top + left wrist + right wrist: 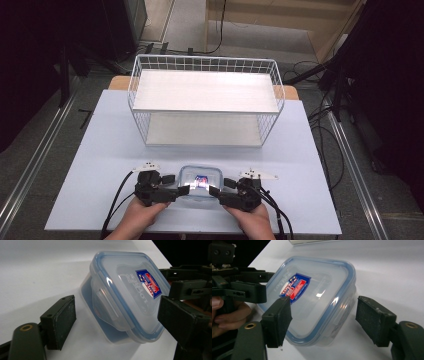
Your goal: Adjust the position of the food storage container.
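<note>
A clear rectangular food container (200, 181) with a blue-rimmed lid and a red-and-blue label lies on the white table near its front edge. My left gripper (177, 184) stands open at the container's left end, my right gripper (221, 187) open at its right end. In the left gripper view the container (125, 292) lies between my spread jaws; the left gripper (120, 323) has one pad (61, 321) well clear of the box. In the right gripper view the container (314, 297) also sits inside the right gripper (324, 320), with a gap to the far pad (373, 320).
A white wire basket rack (205, 100) with two wooden shelves stands across the back half of the table (100, 165). Bare tabletop lies left and right of the container. The opposite gripper (190, 286) and a hand (227, 312) show beyond the box.
</note>
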A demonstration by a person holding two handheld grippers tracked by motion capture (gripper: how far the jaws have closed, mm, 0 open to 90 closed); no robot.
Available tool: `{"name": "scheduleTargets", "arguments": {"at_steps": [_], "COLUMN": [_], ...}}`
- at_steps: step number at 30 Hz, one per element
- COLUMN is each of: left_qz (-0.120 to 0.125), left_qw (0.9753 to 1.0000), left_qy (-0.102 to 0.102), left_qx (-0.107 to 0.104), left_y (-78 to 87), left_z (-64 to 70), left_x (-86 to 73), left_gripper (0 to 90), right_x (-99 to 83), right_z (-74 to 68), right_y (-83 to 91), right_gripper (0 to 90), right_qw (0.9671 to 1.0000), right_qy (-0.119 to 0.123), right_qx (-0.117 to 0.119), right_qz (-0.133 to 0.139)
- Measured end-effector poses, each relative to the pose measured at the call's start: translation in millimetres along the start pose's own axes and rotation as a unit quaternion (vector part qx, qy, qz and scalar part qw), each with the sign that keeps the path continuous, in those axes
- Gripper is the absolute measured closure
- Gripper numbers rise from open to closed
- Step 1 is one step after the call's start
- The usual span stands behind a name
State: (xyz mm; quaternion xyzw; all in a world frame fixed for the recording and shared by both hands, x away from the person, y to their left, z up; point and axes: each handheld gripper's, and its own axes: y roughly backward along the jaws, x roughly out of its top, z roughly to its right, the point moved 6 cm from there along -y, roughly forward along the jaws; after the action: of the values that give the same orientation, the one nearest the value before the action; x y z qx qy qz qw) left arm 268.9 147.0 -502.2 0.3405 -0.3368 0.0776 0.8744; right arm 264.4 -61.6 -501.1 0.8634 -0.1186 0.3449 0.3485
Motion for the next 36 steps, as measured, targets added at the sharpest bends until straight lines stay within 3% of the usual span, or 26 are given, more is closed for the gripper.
{"name": "scheduleTargets", "arguments": {"at_steps": [1,9,17,22,26,31,36], "left_qz": [0.0,-0.003,0.0,0.004,0.004,0.001,-0.001], "left_qw": [1.0,0.9993,0.9989,0.9986,0.9988,0.999,0.9993], "left_qy": [0.003,0.017,0.026,0.032,0.029,0.024,0.013], "left_qx": [-0.003,-0.033,-0.04,-0.042,-0.039,-0.039,-0.034], "left_y": [-0.5,-3.6,-1.1,0.6,2.7,4.0,4.7], "left_z": [0.3,4.3,3.5,2.9,3.7,4.0,5.4], "left_x": [-0.4,-3.1,-3.8,-3.7,-3.7,-3.8,-3.9], "left_gripper": [17.8,23.6,29.6,32.8,35.4,36.1,36.2], "right_x": [-1.4,-4.7,-7.1,-6.9,-8.1,-8.1,-8.7], "right_z": [1.5,1.7,5.0,4.3,3.2,3.2,3.8], "right_y": [-1.3,-2.7,1.9,7.9,9.6,9.7,3.7], "right_gripper": [27.7,29.0,38.1,47.9,49.9,49.6,39.4], "right_qw": [0.9999,0.9989,0.9964,0.9967,0.9967,0.9968,0.996], "right_qy": [-0.011,-0.034,-0.067,-0.065,-0.064,-0.062,-0.068], "right_qx": [0.008,0.029,0.051,0.049,0.05,0.052,0.056], "right_qz": [-0.003,-0.011,-0.011,-0.002,-0.003,-0.004,-0.017]}}
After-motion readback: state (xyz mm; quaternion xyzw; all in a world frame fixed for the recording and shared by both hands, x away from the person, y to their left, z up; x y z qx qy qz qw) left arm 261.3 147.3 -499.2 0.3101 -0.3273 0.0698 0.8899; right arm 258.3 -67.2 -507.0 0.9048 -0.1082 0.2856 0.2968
